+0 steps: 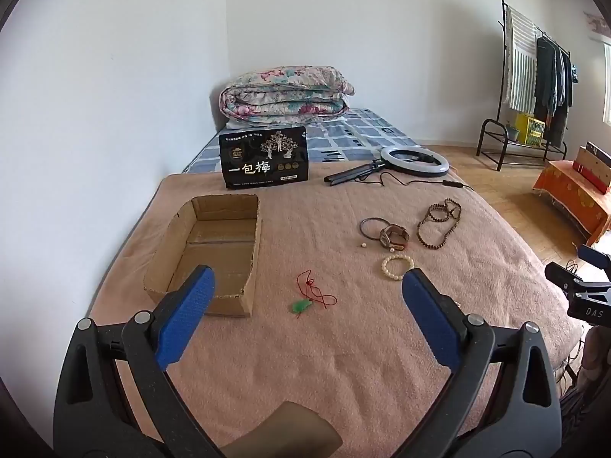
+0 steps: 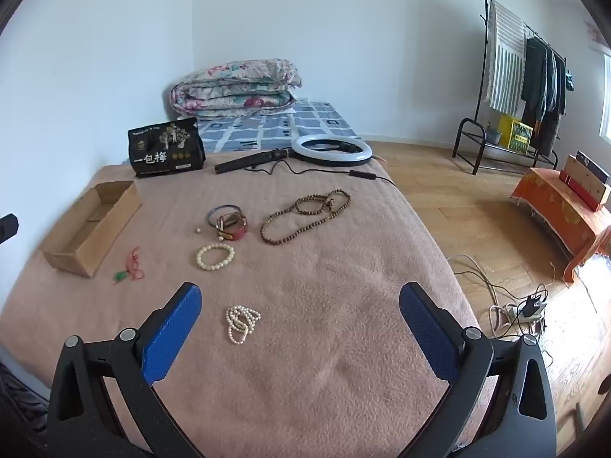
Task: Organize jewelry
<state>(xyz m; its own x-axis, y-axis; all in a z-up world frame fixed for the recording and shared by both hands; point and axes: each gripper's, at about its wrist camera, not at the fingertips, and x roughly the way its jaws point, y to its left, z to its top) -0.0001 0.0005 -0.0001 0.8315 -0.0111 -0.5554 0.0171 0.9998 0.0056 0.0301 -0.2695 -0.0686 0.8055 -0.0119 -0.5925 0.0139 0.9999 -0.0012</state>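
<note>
On the bed's pink fuzzy blanket (image 2: 343, 343): left tool (image 1: 307, 290) spread wide, gripping nothing, green pendant on red cord (image 1: 303, 305) lying just ahead between its blue textured pads. Open cardboard box (image 1: 214, 244) sits left of it. Right tool (image 2: 299, 297) also fully spread, empty; coiled white pearl strand (image 2: 241, 322) just ahead, nearer its left pad. Farther out: cream bead bracelet (image 2: 215, 256), watch with red strap (image 2: 232, 227), long brown bead necklace (image 2: 305, 215).
</note>
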